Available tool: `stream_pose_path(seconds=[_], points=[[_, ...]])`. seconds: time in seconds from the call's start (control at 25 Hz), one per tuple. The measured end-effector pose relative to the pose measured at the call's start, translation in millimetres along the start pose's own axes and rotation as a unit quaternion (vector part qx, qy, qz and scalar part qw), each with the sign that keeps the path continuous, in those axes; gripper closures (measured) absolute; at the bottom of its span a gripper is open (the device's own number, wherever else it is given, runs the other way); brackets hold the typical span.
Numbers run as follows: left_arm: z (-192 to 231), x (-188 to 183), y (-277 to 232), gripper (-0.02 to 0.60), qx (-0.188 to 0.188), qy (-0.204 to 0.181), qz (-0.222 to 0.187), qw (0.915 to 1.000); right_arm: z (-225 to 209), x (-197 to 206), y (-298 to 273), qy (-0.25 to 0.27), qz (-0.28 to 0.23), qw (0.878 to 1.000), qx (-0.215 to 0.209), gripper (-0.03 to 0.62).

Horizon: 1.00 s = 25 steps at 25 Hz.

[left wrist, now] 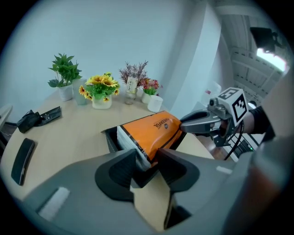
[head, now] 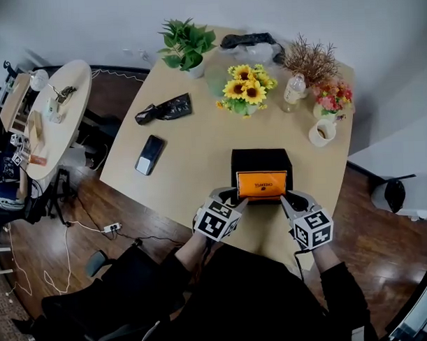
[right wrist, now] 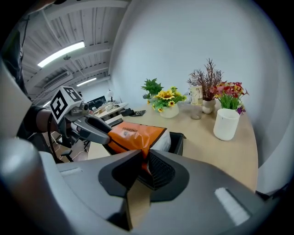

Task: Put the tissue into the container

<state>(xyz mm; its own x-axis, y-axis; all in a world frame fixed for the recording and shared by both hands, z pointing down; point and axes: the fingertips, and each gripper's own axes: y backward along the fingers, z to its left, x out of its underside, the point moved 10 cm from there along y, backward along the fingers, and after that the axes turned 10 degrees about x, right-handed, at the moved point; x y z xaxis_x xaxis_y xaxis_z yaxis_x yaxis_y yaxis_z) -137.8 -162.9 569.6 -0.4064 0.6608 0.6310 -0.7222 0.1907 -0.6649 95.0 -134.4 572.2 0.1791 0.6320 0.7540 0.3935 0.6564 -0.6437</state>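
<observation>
An orange tissue pack [head: 261,184] is held by both ends over the near side of a black open-top container [head: 259,159] on the tan table. My left gripper [head: 235,199] is shut on the pack's left end, and my right gripper [head: 287,197] is shut on its right end. In the left gripper view the pack [left wrist: 151,131] lies tilted across the container [left wrist: 111,140], its white end pinched between my jaws [left wrist: 148,161]. In the right gripper view the pack [right wrist: 133,137] is pinched at its corner [right wrist: 143,158] above the container's rim [right wrist: 178,141].
A phone [head: 150,154] and a black pouch [head: 166,108] lie to the left. Sunflowers [head: 245,88], a green plant [head: 187,45], a bottle [head: 293,91], pink flowers [head: 333,99] and a white mug [head: 323,132] stand behind. A round side table [head: 54,109] is at far left.
</observation>
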Motion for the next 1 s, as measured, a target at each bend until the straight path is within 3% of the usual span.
stream_pose_path(seconds=[0.44, 0.76, 1.0], points=[[2.4, -0.5, -12.0, 0.448, -0.013, -0.01, 0.025, 0.9995, -6.7, 5.2, -13.1, 0.01, 0.026, 1.0, 0.009, 0.54], [-5.9, -4.3, -15.2, 0.42, -0.062, -0.08, 0.06, 0.993, -7.1, 4.5, -11.3, 0.042, 0.011, 0.998, 0.053, 0.495], [-4.0, -7.1, -8.8, 0.417, -0.069, -0.062, 0.039, 0.9949, -18.5, 1.6, -6.2, 0.024, 0.001, 0.998, 0.06, 0.477]])
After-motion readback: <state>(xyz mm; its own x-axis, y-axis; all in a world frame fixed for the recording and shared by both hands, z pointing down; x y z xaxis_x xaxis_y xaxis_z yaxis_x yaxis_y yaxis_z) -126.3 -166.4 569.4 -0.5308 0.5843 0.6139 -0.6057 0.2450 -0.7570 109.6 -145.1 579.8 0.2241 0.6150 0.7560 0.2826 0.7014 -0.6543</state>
